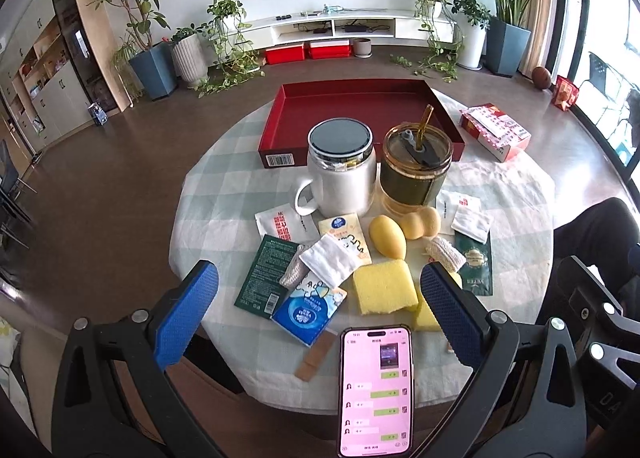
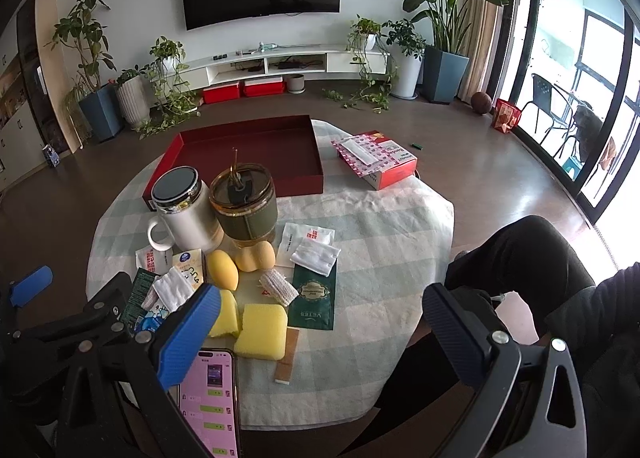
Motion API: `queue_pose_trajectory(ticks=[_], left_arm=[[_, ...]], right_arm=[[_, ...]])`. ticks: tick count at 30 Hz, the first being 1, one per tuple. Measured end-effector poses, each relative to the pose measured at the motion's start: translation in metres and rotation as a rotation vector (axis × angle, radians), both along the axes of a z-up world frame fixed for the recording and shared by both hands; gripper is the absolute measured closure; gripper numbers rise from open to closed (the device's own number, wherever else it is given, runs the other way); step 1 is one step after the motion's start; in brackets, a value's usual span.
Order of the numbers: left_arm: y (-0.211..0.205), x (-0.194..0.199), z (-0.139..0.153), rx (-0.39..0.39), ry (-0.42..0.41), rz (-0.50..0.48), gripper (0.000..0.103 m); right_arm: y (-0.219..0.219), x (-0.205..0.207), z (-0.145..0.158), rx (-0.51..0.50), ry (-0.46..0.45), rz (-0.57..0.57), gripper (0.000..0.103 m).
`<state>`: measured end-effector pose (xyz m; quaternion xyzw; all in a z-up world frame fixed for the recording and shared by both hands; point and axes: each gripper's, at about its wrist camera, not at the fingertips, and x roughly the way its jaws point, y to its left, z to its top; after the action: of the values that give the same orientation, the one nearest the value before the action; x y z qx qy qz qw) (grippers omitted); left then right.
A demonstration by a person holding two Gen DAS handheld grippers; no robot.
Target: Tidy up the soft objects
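Soft items lie clustered on the round table's near half: two yellow sponges [image 1: 383,286] [image 2: 261,330], a yellow egg-shaped puff [image 1: 386,237] [image 2: 222,269], an orange gourd-shaped puff [image 1: 421,222] [image 2: 255,255], a gauze roll [image 1: 445,253] [image 2: 278,287], white cotton pads [image 1: 330,260] [image 2: 315,256], tissue packs [image 1: 308,308] and sachets. An empty red tray [image 1: 360,113] [image 2: 256,153] stands at the back. My left gripper [image 1: 320,302] hovers open above the near edge. My right gripper [image 2: 320,322] is open too, over the table's right front, holding nothing.
A white lidded mug [image 1: 340,173] [image 2: 186,209] and an amber tumbler with a straw [image 1: 416,173] [image 2: 246,205] stand between the soft items and the tray. A lit phone [image 1: 376,390] lies at the near edge. A red carton [image 2: 378,163] sits at the back right. A person's dark-clothed leg [image 2: 520,258] is on the right.
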<state>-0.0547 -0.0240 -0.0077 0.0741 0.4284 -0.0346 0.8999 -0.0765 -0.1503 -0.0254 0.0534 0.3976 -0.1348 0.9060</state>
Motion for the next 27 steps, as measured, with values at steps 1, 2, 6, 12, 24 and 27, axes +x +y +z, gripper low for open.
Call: queue_pose_trajectory(ticks=[1,2,6,12,24,27], left_arm=[[0.001,-0.002,-0.001,0.003,0.002,0.003,0.0],[0.002,-0.004,-0.002,0.005,0.003,0.005,0.0],[0.01,-0.011,-0.004,0.006,0.006,0.024,0.0],[0.02,-0.02,-0.007,0.004,0.003,0.042,0.0],[0.025,-0.025,-0.007,0.002,-0.005,0.05,0.0],[0.025,-0.025,-0.007,0.001,-0.006,0.05,0.0]], right_arm=[[0.001,-0.002,-0.001,-0.001,0.003,0.002,0.0],[0.002,-0.004,-0.001,-0.001,0.005,0.004,0.0],[0.008,-0.01,-0.006,0.0,0.014,0.022,0.0],[0.02,-0.019,-0.009,-0.003,0.017,0.044,0.0],[0.027,-0.024,-0.008,-0.004,0.013,0.058,0.0],[0.027,-0.024,-0.008,-0.005,0.013,0.059,0.0]])
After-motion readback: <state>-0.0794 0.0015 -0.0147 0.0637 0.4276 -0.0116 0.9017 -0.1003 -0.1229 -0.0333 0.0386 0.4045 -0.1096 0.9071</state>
